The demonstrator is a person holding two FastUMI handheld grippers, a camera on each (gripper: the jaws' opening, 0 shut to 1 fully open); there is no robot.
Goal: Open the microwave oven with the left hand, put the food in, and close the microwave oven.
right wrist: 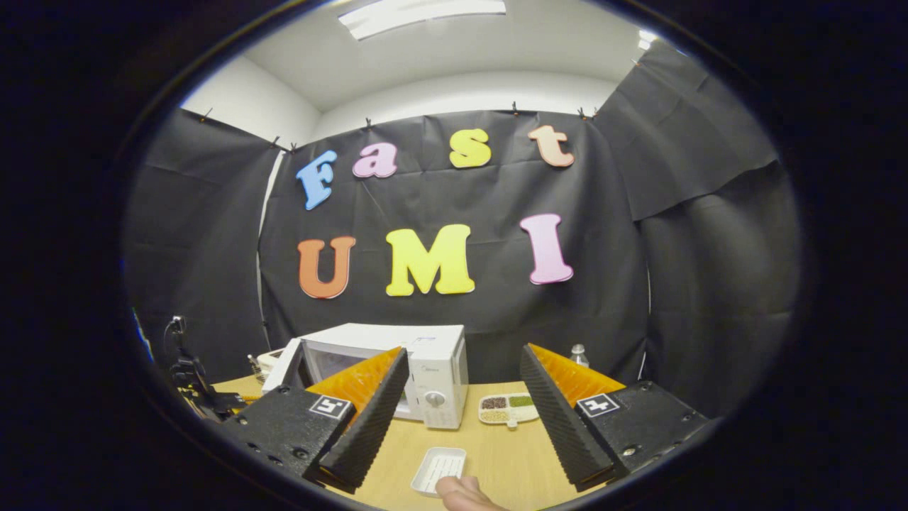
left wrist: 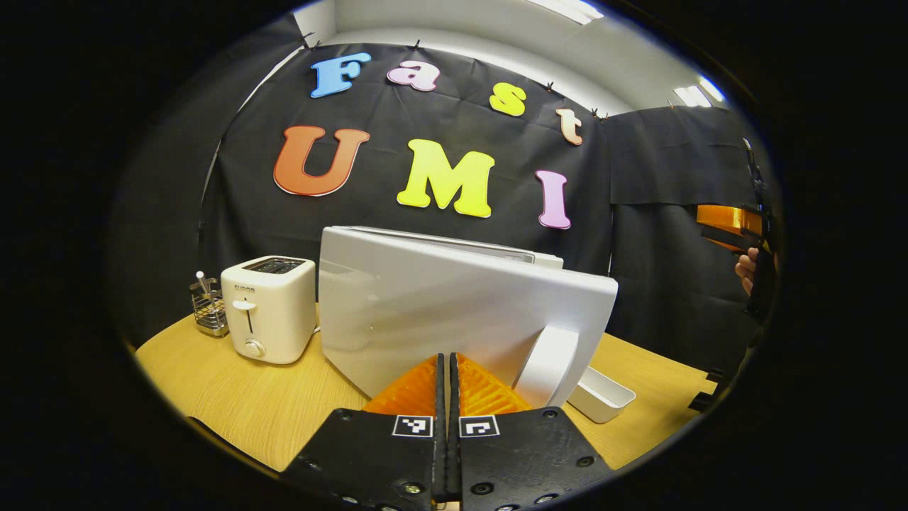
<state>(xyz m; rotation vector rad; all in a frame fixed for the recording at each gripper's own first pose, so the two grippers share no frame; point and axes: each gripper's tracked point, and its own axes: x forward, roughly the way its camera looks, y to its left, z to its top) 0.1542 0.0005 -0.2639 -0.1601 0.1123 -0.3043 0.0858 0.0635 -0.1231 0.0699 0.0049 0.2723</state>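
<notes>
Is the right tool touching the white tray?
Apart. Right gripper view: the right tool is open, bare table either side of the white tray.

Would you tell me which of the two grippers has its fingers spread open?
The right gripper: its fingers stand wide apart, framing the white tray on the table. The left gripper has its fingers pressed together before the microwave door.
</notes>
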